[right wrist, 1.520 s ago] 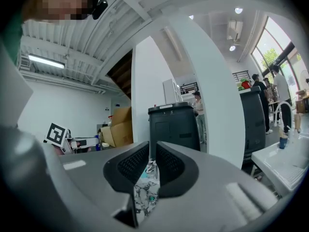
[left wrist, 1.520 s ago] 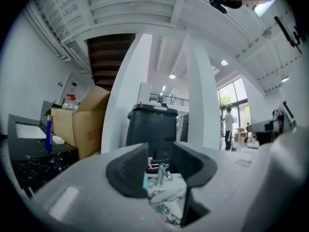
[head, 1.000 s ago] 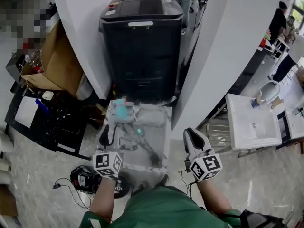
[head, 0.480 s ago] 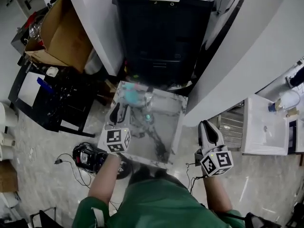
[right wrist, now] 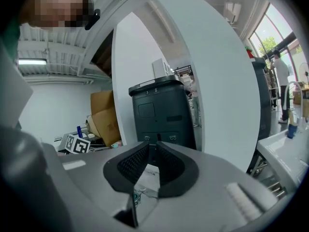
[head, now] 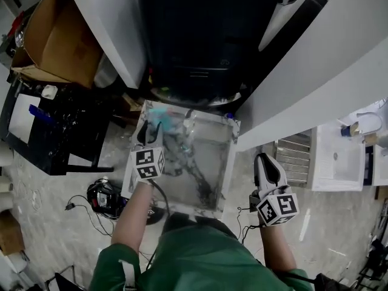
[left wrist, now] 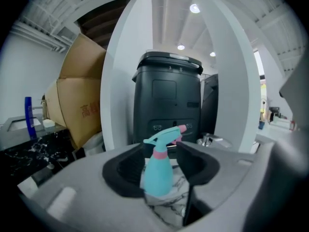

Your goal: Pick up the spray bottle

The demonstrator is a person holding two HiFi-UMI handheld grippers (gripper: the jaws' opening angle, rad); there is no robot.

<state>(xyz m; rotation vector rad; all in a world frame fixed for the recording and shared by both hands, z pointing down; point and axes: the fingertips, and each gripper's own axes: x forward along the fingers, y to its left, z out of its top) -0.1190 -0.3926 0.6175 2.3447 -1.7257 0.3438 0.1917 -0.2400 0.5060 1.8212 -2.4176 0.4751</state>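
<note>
Now the left gripper's (left wrist: 161, 150) jaws, just opening wider, flank an upright teal plastic spray bottle (left wrist: 158, 172); the right gripper's (right wrist: 151, 150) jaws sit nearly together, empty.

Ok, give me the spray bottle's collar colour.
Pink collar on the teal plastic spray bottle; left gripper view shows it best.
</note>
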